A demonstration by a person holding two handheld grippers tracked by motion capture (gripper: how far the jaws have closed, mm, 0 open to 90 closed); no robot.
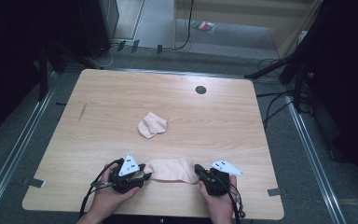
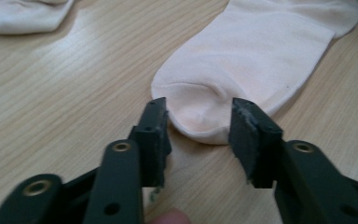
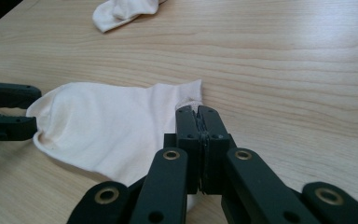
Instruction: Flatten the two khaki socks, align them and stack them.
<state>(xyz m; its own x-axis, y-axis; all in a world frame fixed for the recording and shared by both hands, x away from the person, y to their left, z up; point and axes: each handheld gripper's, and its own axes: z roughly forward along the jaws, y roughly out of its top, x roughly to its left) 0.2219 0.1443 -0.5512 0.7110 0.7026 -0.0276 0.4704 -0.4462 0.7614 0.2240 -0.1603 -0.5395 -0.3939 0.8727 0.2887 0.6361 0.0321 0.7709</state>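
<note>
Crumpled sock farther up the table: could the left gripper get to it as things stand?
Probably yes. The left gripper stands open at the toe of the flat sock, not pinching it, and bare table lies between it and the crumpled sock. The right gripper is shut on the flat sock's other end.

- Left gripper low over the table, jaws apart.
- Rounded end of the sock sits right between the jaw tips (pads clear of the cloth on both sides).
- Sock runs flat toward the upper right.
- Second sock at the top left edge, well apart.
- A fingertip peeks in at the bottom.
</note>
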